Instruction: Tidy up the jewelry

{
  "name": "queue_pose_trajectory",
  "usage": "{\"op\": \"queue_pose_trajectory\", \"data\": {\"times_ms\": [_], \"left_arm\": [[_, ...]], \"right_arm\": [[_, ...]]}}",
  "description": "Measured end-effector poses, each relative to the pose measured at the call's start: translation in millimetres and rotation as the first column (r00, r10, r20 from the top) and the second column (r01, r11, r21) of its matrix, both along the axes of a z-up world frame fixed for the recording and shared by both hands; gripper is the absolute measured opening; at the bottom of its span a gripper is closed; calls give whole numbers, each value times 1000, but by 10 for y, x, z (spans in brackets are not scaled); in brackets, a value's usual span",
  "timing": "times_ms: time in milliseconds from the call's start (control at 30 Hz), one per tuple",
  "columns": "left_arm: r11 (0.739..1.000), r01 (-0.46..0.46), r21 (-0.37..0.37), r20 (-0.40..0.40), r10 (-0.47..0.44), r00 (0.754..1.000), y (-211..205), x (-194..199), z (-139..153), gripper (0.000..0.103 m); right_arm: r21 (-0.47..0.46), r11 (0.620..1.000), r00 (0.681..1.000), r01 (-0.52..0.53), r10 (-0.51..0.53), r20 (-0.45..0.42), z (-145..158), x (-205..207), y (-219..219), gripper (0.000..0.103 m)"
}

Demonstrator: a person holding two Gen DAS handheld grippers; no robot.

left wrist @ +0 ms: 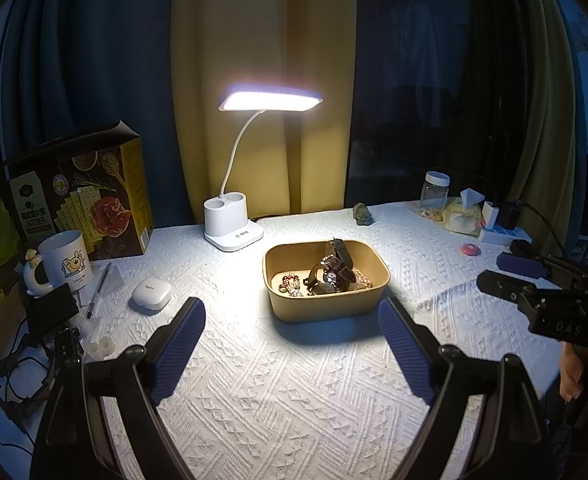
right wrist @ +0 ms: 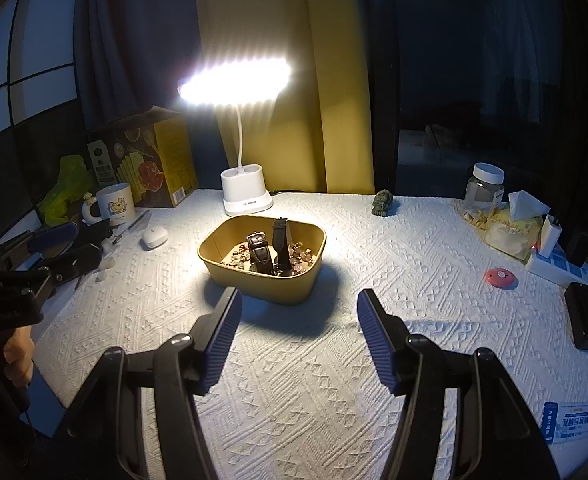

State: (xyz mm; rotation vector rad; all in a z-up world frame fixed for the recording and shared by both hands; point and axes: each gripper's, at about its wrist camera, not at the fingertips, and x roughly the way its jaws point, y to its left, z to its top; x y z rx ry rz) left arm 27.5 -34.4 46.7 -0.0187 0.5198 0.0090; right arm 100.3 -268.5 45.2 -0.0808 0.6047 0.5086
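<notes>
A tan rectangular box [left wrist: 284, 306] stands on the white quilted cloth under the lamp. It holds watches with dark leather straps [left wrist: 334, 268] and several small beaded pieces [left wrist: 292, 282]. It also shows in the right wrist view [right wrist: 286, 294] with the watches [right wrist: 268, 254] upright inside. My left gripper [left wrist: 292, 342] is open and empty, a little short of the box. My right gripper [right wrist: 300, 334] is open and empty, also just short of the box. The right gripper shows at the right edge of the left wrist view [left wrist: 506, 274].
A lit white desk lamp [left wrist: 234, 232] stands behind the box. A mug [left wrist: 64, 262], cracker box [left wrist: 82, 188], earbud case [left wrist: 150, 296] and pen lie left. A jar [right wrist: 486, 190], tissue pack [right wrist: 512, 226], small figurine [right wrist: 383, 202], pink disc [right wrist: 501, 278] and power strip [right wrist: 562, 264] lie right.
</notes>
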Motion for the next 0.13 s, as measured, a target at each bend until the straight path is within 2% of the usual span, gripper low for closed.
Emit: {"op": "queue_pose_trajectory", "data": {"times_ms": [133], "left_arm": [[1000, 8, 2, -7, -8, 1000, 13, 41, -18, 89]], "right_arm": [[-3, 1000, 1000, -1, 1, -6, -31, 43, 2, 58]]}}
